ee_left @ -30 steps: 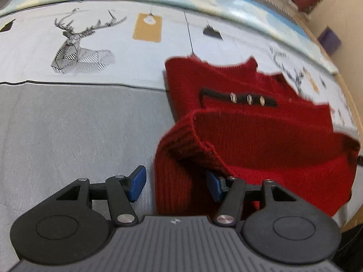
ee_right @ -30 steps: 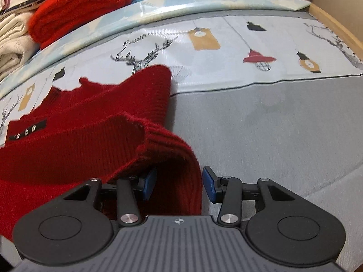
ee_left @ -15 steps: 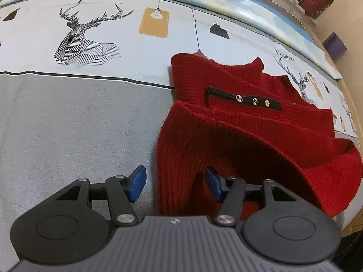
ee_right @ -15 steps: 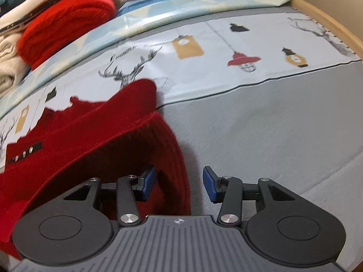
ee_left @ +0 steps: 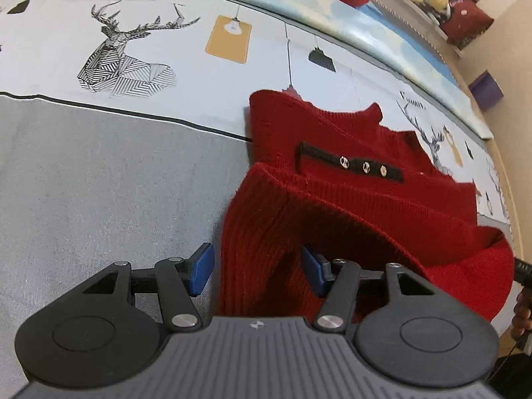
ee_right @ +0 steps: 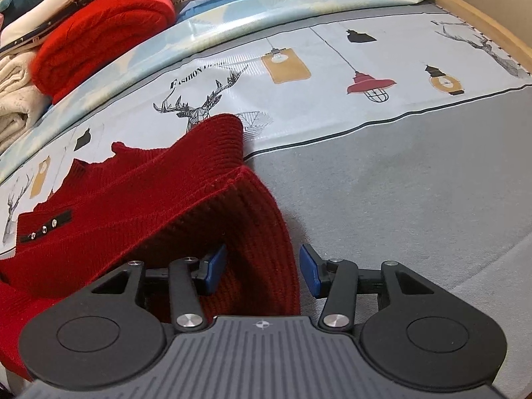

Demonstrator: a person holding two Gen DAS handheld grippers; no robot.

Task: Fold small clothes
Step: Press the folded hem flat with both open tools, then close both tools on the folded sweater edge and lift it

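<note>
- The red knit sweater (ee_left: 349, 199) lay on the grey bedspread (ee_left: 99, 183), its collar end toward 12 o'clock over the printed deer-and-lamp band (ee_left: 232, 76), its lower part folded up toward the cameras.
- In the left wrist view, the sweater's left edge ran from about 12 down to 6 o'clock; the bedspread from 7 to 10 o'clock was bare, open room.
- In the right wrist view, the sweater's right edge fell from 12 to 6 o'clock; bare grey cloth spread from 1 to 4 o'clock, out to the wooden bed rim (ee_right: 492, 23).
- A pile of folded clothes (ee_right: 99, 33) sat at 10 to 11 o'clock in the right view, well apart from the sweater.
- The left gripper (ee_left: 257, 271) stood half wide, a ribbed fold between the blue pads but the left pad clear of it: no grip.
- The right gripper (ee_right: 262, 271) was opening, the sweater's edge between the pads and the right pad clear of the knit.
- Against a second earlier, the raised cuff-like folds had dropped flat onto the sweater, and the black button strip (ee_left: 352, 163) showed in full.
</note>
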